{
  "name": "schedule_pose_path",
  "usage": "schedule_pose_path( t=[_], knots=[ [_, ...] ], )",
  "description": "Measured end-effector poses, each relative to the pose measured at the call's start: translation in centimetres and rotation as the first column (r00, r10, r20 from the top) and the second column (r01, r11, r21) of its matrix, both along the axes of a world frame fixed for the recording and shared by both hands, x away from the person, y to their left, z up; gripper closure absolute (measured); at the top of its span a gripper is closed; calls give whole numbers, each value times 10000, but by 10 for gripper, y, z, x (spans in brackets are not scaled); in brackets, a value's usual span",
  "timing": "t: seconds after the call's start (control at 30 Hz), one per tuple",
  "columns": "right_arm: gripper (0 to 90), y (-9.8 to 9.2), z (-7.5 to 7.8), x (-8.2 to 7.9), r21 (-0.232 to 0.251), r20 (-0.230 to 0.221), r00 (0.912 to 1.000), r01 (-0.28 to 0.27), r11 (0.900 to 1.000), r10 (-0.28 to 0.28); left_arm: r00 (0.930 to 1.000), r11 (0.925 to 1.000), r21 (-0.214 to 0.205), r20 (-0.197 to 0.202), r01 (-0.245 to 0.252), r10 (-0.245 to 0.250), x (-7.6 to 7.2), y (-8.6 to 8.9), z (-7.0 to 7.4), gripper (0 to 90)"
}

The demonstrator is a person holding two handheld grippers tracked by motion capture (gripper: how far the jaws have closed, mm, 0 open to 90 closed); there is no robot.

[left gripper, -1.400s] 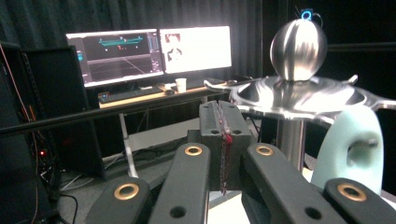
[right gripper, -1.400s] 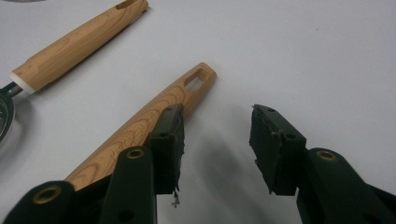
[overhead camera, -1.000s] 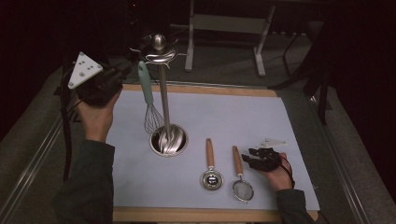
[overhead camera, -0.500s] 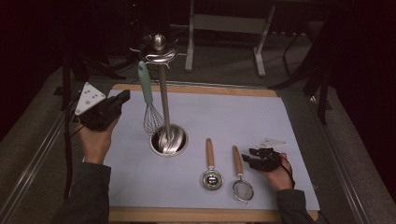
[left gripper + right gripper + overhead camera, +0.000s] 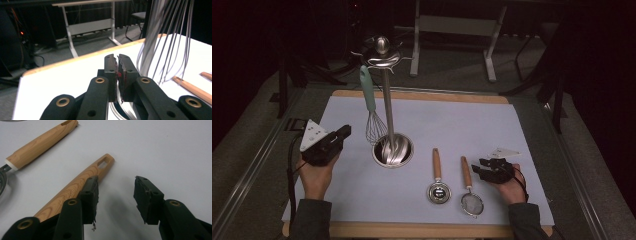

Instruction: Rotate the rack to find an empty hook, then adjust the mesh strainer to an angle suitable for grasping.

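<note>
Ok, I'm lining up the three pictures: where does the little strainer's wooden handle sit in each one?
High view: the strainer handle lies right of centre, low on the white mat.
Left gripper view: its tip is at the far right edge.
Right gripper view: it slants from lower left up to the centre.
Shared landmark: the scoop handle, the other wooden handle lying beside it.

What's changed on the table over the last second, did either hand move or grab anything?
The left gripper has come down from beside the stand's top to just over the mat, left of the stand's base. Its jaws have just been opening a crack, nothing between them. The right gripper stayed open and empty beside the strainer. The whisk still hangs on the stand; the scoop hasn't moved.
</note>
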State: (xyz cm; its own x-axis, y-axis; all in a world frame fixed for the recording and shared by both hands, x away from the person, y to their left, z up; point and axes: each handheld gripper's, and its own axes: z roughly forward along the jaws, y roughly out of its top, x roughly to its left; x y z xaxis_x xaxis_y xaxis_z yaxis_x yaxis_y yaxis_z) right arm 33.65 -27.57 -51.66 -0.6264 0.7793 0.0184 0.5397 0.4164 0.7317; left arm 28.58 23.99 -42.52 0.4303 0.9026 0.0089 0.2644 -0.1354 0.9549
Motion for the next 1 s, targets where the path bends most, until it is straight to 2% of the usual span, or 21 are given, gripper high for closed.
schedule_pose_path(
  t=[0.17,0.3,0.37,0.57,0.7,0.77,0.8,0.83,0.87,0.93,1.0],
  knots=[
    [549,1,1,-1,8,46,10000,-28,10000,28,9989,9997,195,-450,-146,154,-2,-1,-22,813],
    [549,0,2,-1,63,74,10000,29,10000,-29,9963,9995,-116,-807,-297,287,-6,4,-45,794],
    [550,0,3,-1,144,116,9999,42,9999,-44,9933,9990,-142,-1086,-414,396,-7,6,-57,787],
    [550,3,3,-2,93,96,9999,-44,9999,43,9868,9982,-226,-1539,-548,507,-8,10,-81,752],
    [550,3,4,-3,88,106,9999,-41,10000,40,9816,9978,-221,-1818,-627,577,-8,12,-91,716],
    [548,5,6,-4,82,157,9998,-109,9999,108,9768,9965,-396,-2044,-734,638,-10,13,-101,704],
    [549,6,6,-4,68,179,9998,-133,9999,132,9709,9965,-223,-2279,-807,735,-10,12,-105,702],
    [549,6,6,-4,68,179,9998,-133,9999,132,9709,9965,-223,-2279,-807,735,-10,12,-105,698],
    [548,7,7,-5,68,196,9997,-170,9998,169,9666,9967,92,-2434,-802,800,-10,11,-108,698],
    [548,9,11,-6,58,243,9994,-231,9997,230,9662,9965,49,-2443,-839,826,-10,11,-110,688],
    [548,9,12,-6,61,242,9995,-227,9997,225,9627,9960,95,-2557,-889,884,-10,11,-113,688]
  ],
)
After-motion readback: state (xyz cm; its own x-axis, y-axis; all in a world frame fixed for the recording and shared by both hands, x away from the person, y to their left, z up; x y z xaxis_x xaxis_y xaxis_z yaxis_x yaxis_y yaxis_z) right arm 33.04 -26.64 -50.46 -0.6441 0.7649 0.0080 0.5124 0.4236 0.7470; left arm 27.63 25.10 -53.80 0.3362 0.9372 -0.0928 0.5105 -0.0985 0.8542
